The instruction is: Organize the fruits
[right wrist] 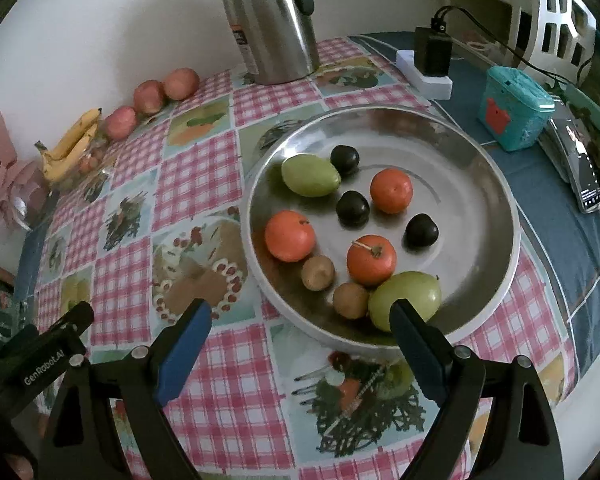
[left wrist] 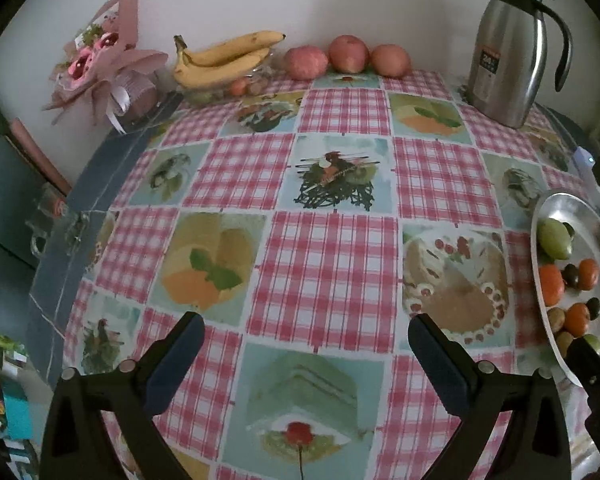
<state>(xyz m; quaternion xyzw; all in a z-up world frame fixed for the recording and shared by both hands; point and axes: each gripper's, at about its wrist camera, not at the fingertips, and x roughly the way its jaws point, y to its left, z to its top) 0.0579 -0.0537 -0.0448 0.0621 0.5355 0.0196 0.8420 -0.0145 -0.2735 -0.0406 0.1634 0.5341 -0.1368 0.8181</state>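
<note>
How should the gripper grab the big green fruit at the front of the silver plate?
Grip the green fruit across its narrow middle, coming from above. It lies on its side against the plate's near rim, so a low approach would probably hit the rim. The right gripper, open, looks wide enough.

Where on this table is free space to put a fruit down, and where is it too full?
Free: the checked tablecloth between the bananas at the wall and the metal plate, and the plate's bare right half. Crowded: the plate's left and near side, packed with fruit, and the wall edge with apples and the thermos jug.
</note>
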